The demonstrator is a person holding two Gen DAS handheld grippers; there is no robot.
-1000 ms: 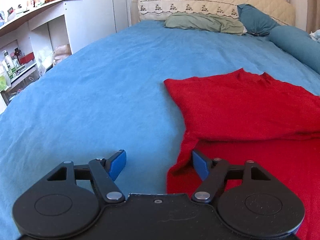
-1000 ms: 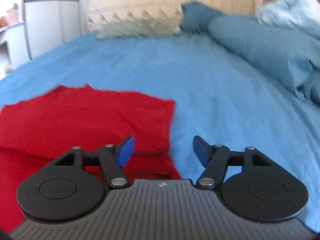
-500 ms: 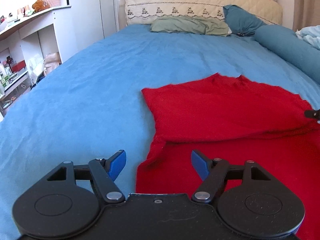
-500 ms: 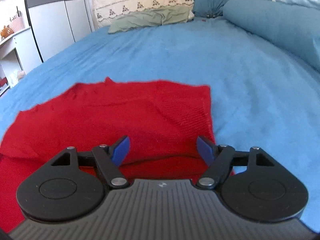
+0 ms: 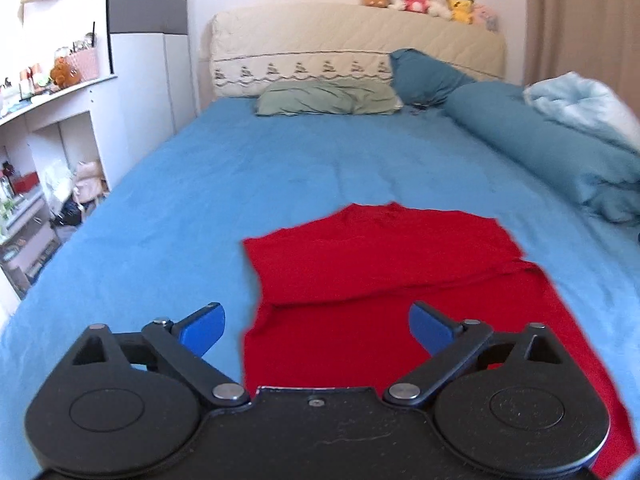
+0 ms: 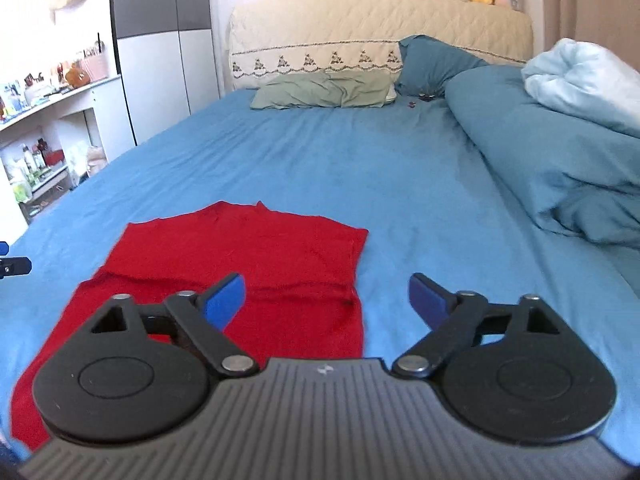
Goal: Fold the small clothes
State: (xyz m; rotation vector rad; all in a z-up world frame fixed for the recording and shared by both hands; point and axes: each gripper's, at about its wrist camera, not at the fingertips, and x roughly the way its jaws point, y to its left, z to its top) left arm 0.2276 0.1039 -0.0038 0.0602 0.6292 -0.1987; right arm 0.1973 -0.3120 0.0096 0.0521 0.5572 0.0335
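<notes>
On the far left are white shelves [image 5: 48, 128] full of small things, next to a white and grey wardrobe [image 6: 160, 52].

The big bed [image 5: 200, 208] has a blue sheet. The red top [image 5: 384, 280] lies flat on the sheet, with its far part folded over the near part so a fold edge runs across it.

The left tool [image 5: 316, 328] is above the near end of the bed. Its jaws have just been opening and now stand wide apart, with nothing held between them. In the left wrist view, the red top lies in front of this tool and below it. The tool's left blue fingertip [image 5: 202, 326] is over the blue sheet, just beside the left edge of the top. Its other fingertip is over the red cloth. The tool does not touch the top.

The right tool [image 6: 326, 302] has also just been opening its jaws, and they too are wide apart with nothing in them. In the right wrist view, the red top lies in front and to the left. The left blue fingertip [image 6: 224, 300] is over the red cloth, and the other one is over the bare sheet, past the right edge of the top.

At the head of the bed lies a green pillow [image 6: 324, 90]. To the right is a rolled blue quilt [image 6: 540, 148].
</notes>
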